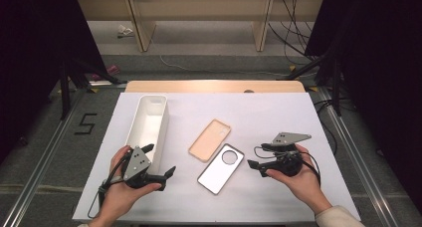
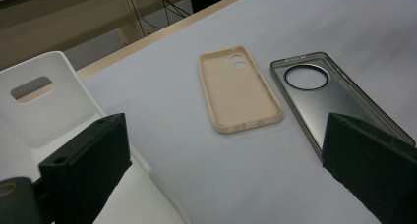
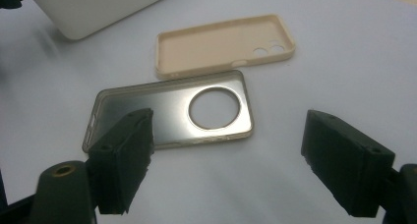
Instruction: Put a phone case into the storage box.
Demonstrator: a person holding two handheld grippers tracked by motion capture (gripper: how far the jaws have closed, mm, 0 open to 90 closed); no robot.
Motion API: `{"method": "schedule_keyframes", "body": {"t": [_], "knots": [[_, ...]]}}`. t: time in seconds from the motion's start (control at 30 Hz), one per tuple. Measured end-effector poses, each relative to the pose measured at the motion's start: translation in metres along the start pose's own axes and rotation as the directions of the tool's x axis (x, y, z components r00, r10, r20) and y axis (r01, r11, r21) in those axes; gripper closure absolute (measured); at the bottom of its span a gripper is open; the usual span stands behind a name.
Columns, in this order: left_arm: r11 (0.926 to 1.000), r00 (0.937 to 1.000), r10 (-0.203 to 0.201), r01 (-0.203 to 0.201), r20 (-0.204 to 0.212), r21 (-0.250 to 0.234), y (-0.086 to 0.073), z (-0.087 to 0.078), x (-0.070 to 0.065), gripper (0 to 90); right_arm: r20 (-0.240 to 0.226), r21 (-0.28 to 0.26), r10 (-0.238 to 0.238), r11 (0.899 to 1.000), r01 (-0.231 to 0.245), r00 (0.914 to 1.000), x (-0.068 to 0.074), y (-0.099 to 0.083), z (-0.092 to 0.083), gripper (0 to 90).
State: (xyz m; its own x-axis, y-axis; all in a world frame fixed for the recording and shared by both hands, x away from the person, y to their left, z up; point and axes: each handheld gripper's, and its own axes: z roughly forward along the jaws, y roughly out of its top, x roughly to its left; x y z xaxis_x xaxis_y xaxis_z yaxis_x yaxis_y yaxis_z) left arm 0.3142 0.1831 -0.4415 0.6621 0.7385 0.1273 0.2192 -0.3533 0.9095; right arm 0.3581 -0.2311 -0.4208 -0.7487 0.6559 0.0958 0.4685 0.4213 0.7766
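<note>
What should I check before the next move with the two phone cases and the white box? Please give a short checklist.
1. Left gripper jaws open, nothing between them: ok.
2. Right gripper jaws open and empty: ok.
3. Grey phone case lies flat, hollow side up, free of the grippers: ok.
4. Beige phone case lies flat beside the grey one; whether their edges touch: cannot tell.
5. White box is open on top and looks empty where its inside shows: ok.
6. Table around the cases has room for an approach from the right: ok.
</note>
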Motion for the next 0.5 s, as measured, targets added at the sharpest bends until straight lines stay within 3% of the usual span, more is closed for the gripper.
{"method": "schedule_keyframes", "body": {"t": [0.4,0.5], "knots": [[0.9999,0.9999,0.008,-0.009,-0.014,-0.011,0.004,0.007,0.008,5.2,-0.027,0.001,-0.028,1.0,0.028,0.9992,0.009,0.008,0.011,24.8],[0.9998,0.9998,0.016,-0.016,-0.012,-0.006,0.004,0.008,0.007,5.6,-0.047,0.005,-0.044,0.999,0.044,0.9979,0.014,0.012,0.016,31.8]]}}
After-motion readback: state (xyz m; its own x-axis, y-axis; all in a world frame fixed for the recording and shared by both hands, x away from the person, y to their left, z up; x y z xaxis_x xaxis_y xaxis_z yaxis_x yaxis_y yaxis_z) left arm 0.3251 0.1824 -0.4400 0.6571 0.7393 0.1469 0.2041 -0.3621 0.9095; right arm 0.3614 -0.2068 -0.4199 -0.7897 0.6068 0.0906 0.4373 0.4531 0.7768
